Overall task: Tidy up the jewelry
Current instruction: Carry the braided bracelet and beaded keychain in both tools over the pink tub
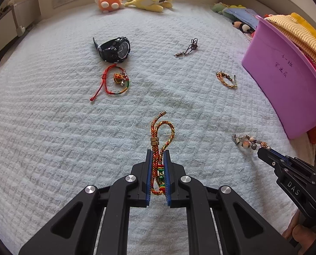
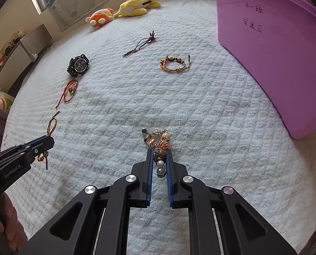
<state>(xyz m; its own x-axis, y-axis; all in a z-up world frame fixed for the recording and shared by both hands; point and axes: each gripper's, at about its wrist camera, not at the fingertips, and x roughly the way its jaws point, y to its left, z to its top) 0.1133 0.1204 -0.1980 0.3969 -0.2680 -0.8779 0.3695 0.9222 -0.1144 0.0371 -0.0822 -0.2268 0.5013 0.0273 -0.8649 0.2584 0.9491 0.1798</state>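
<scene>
My left gripper (image 1: 158, 155) is shut on a braided red-yellow-green cord bracelet (image 1: 161, 131) lying on the white blanket. It also shows in the right wrist view (image 2: 51, 125). My right gripper (image 2: 159, 154) is shut on a beaded bracelet (image 2: 158, 140) of orange, pearl and metal beads, which also shows in the left wrist view (image 1: 246, 141). Further off lie a black watch (image 1: 114, 48), a red cord bracelet with a bell (image 1: 115, 80), a dark cord with a clasp (image 1: 187, 48) and an orange braided bracelet (image 1: 227, 79).
A purple plastic tub (image 1: 285, 80) holding folded cloth stands at the right on the blanket (image 1: 51, 127). Orange (image 1: 109, 1) and yellow (image 1: 151, 0) plush toys lie at the far edge. More toys sit behind the tub.
</scene>
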